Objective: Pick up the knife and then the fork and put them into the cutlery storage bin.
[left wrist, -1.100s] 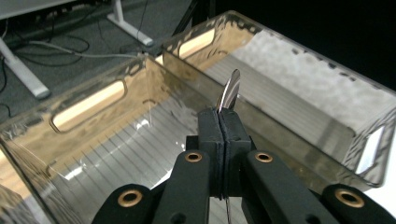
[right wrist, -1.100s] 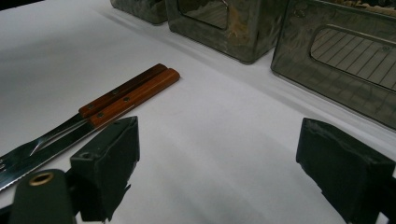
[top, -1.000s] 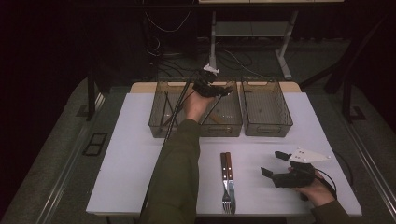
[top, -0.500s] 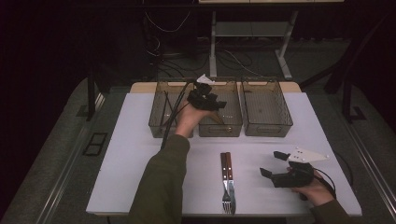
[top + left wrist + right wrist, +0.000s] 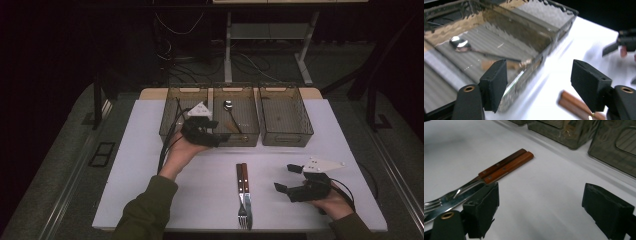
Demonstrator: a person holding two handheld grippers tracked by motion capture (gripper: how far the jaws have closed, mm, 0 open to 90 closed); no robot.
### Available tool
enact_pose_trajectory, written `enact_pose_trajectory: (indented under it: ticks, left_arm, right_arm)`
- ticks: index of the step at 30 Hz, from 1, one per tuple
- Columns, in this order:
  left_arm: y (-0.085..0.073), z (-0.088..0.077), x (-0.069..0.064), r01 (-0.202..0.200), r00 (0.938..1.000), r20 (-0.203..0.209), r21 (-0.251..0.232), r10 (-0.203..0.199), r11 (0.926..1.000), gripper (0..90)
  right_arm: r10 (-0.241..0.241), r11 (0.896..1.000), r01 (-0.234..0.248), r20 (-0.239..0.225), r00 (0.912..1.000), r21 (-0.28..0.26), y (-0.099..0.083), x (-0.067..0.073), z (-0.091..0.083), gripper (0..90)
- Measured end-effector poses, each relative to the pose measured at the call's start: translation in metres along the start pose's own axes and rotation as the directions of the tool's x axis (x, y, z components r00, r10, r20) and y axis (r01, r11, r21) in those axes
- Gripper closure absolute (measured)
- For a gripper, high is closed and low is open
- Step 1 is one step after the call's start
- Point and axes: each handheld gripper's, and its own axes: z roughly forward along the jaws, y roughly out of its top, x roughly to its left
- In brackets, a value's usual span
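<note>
The fork and knife lie touching at the bench's 6 o'clock; grabbing 1 may drag the other. Right gripper wide at 4 o'clock. Left gripper, jaws just opened and empty, could clip the middle bin holding a spoon.

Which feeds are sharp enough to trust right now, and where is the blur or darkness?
Left gripper view: motion-smeared, bin edges and spoon soft. Right gripper view: crisp on the fork and knife. High view: table brightly lit, surroundings nearly black.
</note>
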Motion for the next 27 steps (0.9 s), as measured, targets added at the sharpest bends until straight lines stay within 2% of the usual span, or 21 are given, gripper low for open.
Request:
enact_pose_trajectory:
  ticks: [2, 6, 7, 10, 15, 19, 22, 27]
  left_arm:
    - [-0.012, -0.008, -0.003, -0.001, 1.0, -0.003, 0.001, 0.001, 1.0, 26.1]
    - [-0.035, -0.023, -0.009, 0.007, 0.9998, -0.018, -0.01, -0.007, 0.9999, 21.5]
    - [-0.04, -0.026, -0.01, 0.008, 0.9998, -0.019, -0.012, -0.009, 0.9999, 20.5]
    - [-0.056, -0.036, -0.014, 0.003, 0.9997, -0.024, -0.012, -0.003, 0.9999, 18.5]
    - [-0.083, -0.049, -0.021, -0.001, 0.9993, -0.038, -0.005, 0.001, 1.0, 14.4]
    - [-0.099, -0.059, -0.025, -0.004, 0.9991, -0.043, -0.021, 0.003, 0.9998, 10.1]
    - [-0.111, -0.063, -0.027, -0.009, 0.9993, -0.036, -0.02, 0.009, 0.9998, 7.0]
    - [-0.121, -0.065, -0.033, -0.005, 0.9997, -0.025, -0.016, 0.005, 0.9999, 0.4]
  right_arm:
    - [0.003, 1.0, -0.003, 0.002, 1.0, 0.017, 0.005, 0.002, 0.003, 14.3]
    - [0.037, 0.999, -0.034, -0.082, 0.9959, 0.041, 0.013, 0.004, 0.007, 14.4]
    - [0.03, 0.998, -0.026, -0.076, 0.9966, 0.055, 0.015, 0.005, 0.009, 15.7]
    - [0.014, 0.998, -0.01, -0.058, 0.9982, 0.066, 0.017, 0.008, 0.014, 26.7]
    - [0.026, 0.997, -0.022, -0.049, 0.9984, 0.078, 0.023, 0.007, 0.021, 52.8]
    - [0.022, 0.993, -0.017, -0.039, 0.999, 0.113, 0.03, 0.005, 0.033, 71.7]
    - [0.026, 0.991, -0.02, -0.045, 0.9986, 0.132, 0.034, 0.004, 0.043, 80.4]
    - [0.01, 0.988, 0.0, -0.064, 0.9979, 0.155, 0.039, 0.003, 0.057, 88.7]
